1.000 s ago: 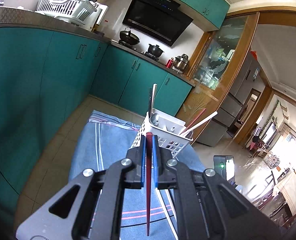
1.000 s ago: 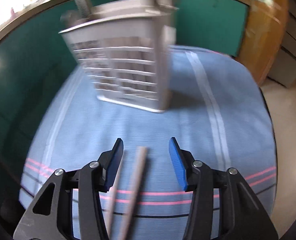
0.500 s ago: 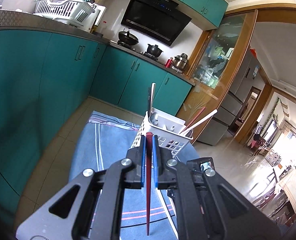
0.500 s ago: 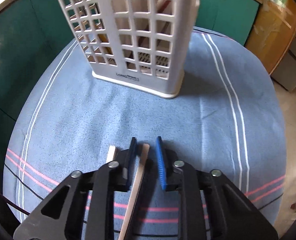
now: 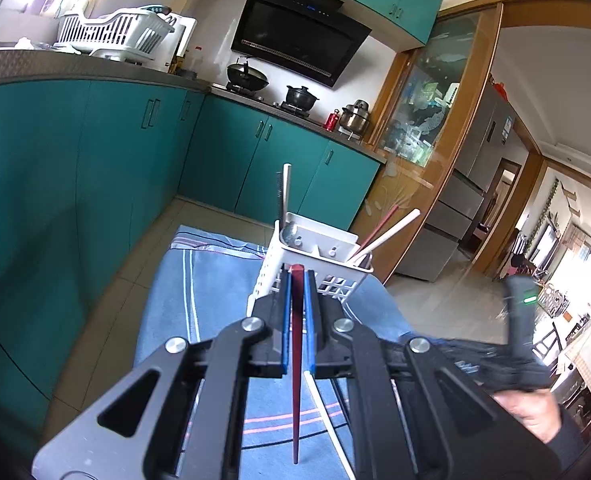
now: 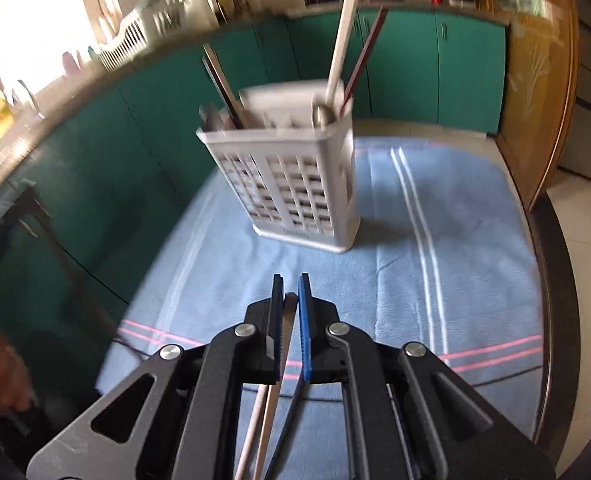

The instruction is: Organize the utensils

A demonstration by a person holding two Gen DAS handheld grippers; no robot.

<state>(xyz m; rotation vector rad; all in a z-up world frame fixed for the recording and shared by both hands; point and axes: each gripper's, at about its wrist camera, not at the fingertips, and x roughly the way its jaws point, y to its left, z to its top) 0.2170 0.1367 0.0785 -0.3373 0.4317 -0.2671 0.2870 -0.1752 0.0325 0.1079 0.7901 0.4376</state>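
Note:
A white slotted utensil holder (image 5: 315, 264) stands on a blue striped cloth (image 5: 211, 280) and holds several chopsticks and a spoon. My left gripper (image 5: 296, 276) is shut on a dark red chopstick (image 5: 296, 360), held just in front of the holder. In the right wrist view the holder (image 6: 291, 184) stands ahead, blurred. My right gripper (image 6: 291, 288) is shut on a beige chopstick (image 6: 275, 400) and holds it above the cloth (image 6: 415, 260). A white chopstick (image 5: 327, 420) lies below the left gripper.
Teal kitchen cabinets (image 5: 95, 160) run along the left and back. The round table's dark edge (image 6: 555, 280) curves at the right. A stove with pots (image 5: 271, 84) and a white dish rack (image 5: 111, 36) sit on the counter. The person's hand (image 5: 535, 412) holds the right gripper.
My right gripper closed on the beige chopstick and lifted it off the cloth, backing away from the holder. My left gripper stayed shut on the red chopstick, nearly still.

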